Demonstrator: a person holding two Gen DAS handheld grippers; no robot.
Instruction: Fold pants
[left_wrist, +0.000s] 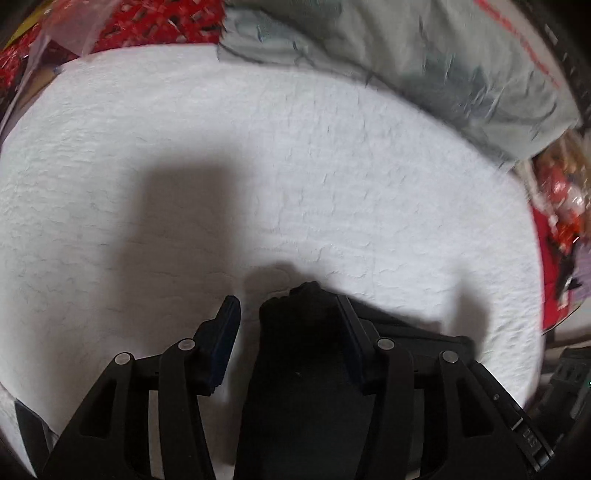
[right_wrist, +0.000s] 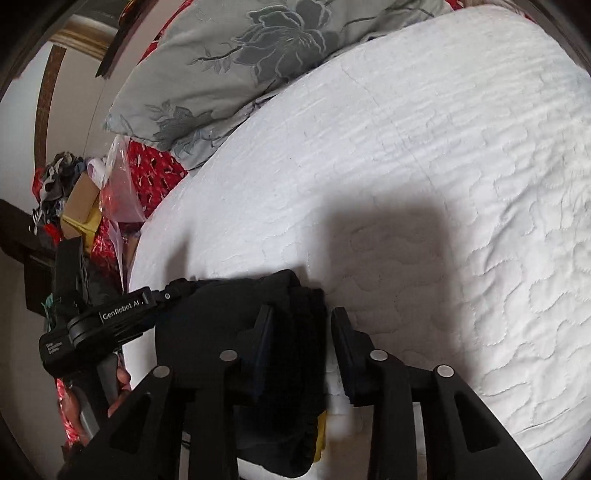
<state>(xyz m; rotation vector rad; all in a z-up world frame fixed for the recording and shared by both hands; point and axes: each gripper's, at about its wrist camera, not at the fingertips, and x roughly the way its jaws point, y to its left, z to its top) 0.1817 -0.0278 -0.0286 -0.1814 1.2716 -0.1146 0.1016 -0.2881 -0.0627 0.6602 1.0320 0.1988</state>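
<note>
Black pants (right_wrist: 280, 354), folded into a thick bundle, lie at the near edge of the white mattress (right_wrist: 424, 166), long axis pointing away from the cameras. Left gripper (left_wrist: 286, 314) and right gripper (right_wrist: 299, 317) each stand partly open around the cloth; a real grip I cannot tell.

The left hand-held gripper (left_wrist: 286, 312) points steeply down. Its two black fingers stand partly apart. The finger on the right (left_wrist: 349, 332) lies against the black pants (left_wrist: 299, 369), and the finger on the left (left_wrist: 225, 328) stands clear of them, with a gap in between.

The right hand-held gripper (right_wrist: 299, 325) tilts down at a slant. Its fingers are partly apart too. The left finger (right_wrist: 264, 332) rests against the pants, and the right finger (right_wrist: 341, 339) stays off to the side. In the right wrist view, fingertips (right_wrist: 123, 376) of the person's hand show under the left gripper's body.
</note>
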